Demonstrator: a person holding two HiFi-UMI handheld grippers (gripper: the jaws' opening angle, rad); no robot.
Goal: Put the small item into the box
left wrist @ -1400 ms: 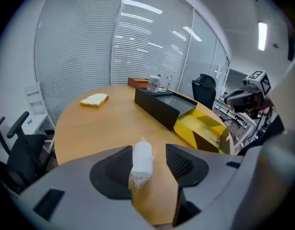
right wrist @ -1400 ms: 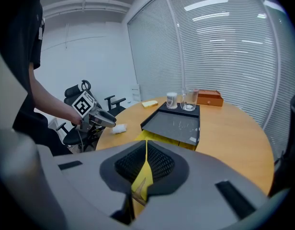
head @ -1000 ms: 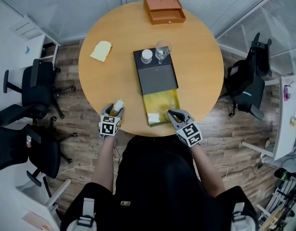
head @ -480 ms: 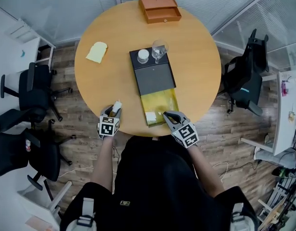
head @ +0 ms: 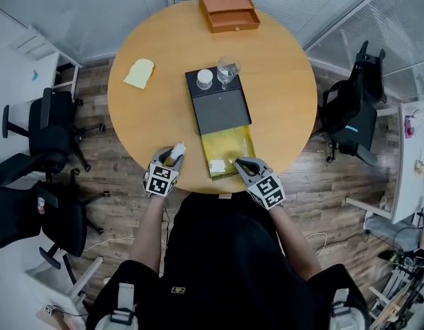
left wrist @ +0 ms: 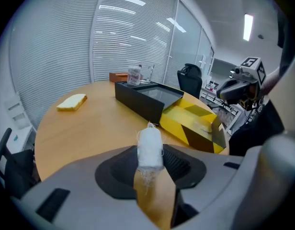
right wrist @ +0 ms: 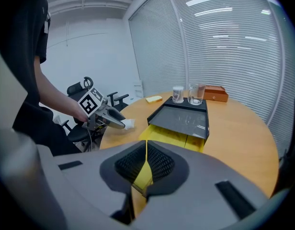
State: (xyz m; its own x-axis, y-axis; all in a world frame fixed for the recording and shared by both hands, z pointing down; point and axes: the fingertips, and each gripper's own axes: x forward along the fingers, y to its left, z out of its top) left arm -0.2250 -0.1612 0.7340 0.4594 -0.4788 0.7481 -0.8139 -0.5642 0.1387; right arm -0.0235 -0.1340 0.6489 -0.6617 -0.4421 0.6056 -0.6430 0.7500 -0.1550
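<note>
The left tongs, just closed on the wad, must carry it over the box, whose edge the right tongs pinch

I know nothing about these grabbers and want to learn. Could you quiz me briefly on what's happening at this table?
1. True or false: the yellow drawer is pushed fully shut.
2. The left gripper holds: A) bread slice, B) small white item, C) glass.
3. What does the right gripper grip?
Key: 1 false, it stands pulled out. 2 B; the jaws have just been closing, with the item between them. 3 the drawer's near edge.
</note>
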